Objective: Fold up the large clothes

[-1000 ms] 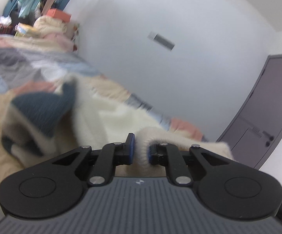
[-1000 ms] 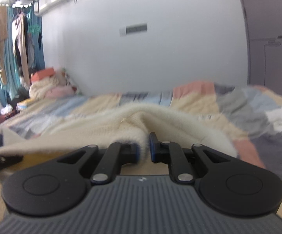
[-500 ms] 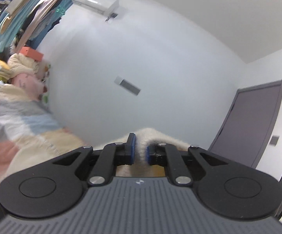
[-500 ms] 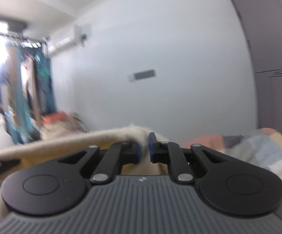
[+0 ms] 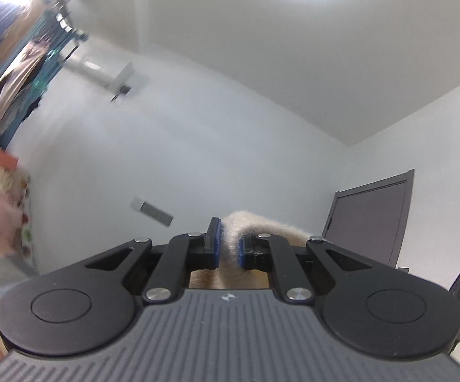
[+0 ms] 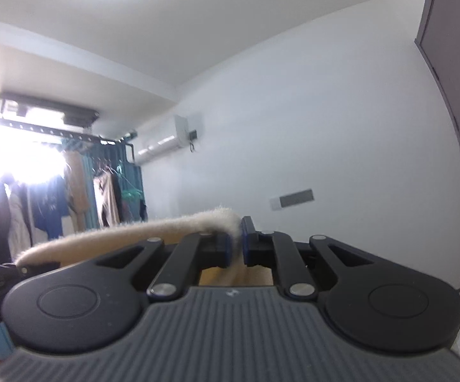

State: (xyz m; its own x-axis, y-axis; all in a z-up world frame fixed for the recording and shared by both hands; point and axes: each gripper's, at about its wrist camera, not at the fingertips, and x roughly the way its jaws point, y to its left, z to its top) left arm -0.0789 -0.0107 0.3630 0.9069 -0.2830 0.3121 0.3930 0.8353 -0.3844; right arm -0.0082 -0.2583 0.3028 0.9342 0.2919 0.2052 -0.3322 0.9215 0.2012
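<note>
- Cream fleece garment (image 5: pixel 230 242) sits pinched between the blue pads of the left gripper (image 5: pixel 229 248) in the left wrist view — jaws narrow, clamped on a fold that bulges above them. Behind are a white wall (image 5: pixel 198 146), an air conditioner (image 5: pixel 102 70) and a grey door (image 5: pixel 370 222).
- Right wrist view: the right gripper (image 6: pixel 237 248) is likewise clamped on the garment's fuzzy edge, which stretches left — toward hanging clothes (image 6: pixel 70 203) by a bright window.

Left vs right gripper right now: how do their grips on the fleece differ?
Left gripper pinches a short bunched tuft of the cream fleece garment that pokes up between its pads. Right gripper pinches an edge of it that runs off as a long band to the picture's left. Both are shut on the fleece and tilted up toward wall and ceiling.
</note>
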